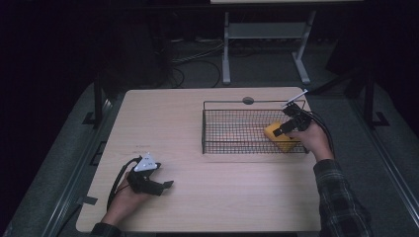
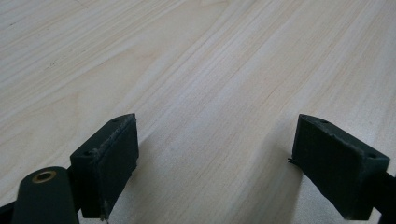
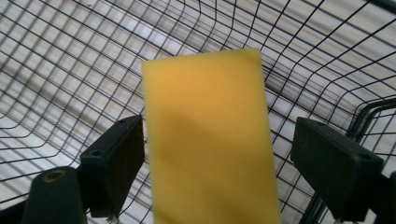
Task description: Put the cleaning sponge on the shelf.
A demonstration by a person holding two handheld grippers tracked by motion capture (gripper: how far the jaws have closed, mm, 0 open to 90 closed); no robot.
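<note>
A yellow sponge (image 1: 277, 136) sits inside the black wire basket (image 1: 247, 102) at its right end. In the right gripper view the sponge (image 3: 208, 116) stands between the jaws of my right gripper (image 3: 218, 140). The left jaw is right beside it and a gap shows at the right jaw, so the gripper is open. From above, my right gripper (image 1: 285, 129) reaches over the basket's right rim. My left gripper (image 1: 167, 186) rests low near the table's front left, and its jaws (image 2: 217, 135) are spread wide over bare wood, holding nothing.
The light wooden table (image 1: 197, 118) has a round cable port (image 1: 248, 100) just behind the basket. Beyond the far edge stands a white metal frame (image 1: 267, 44) on a dark floor with cables. Basket mesh (image 3: 70, 70) surrounds the sponge on all sides.
</note>
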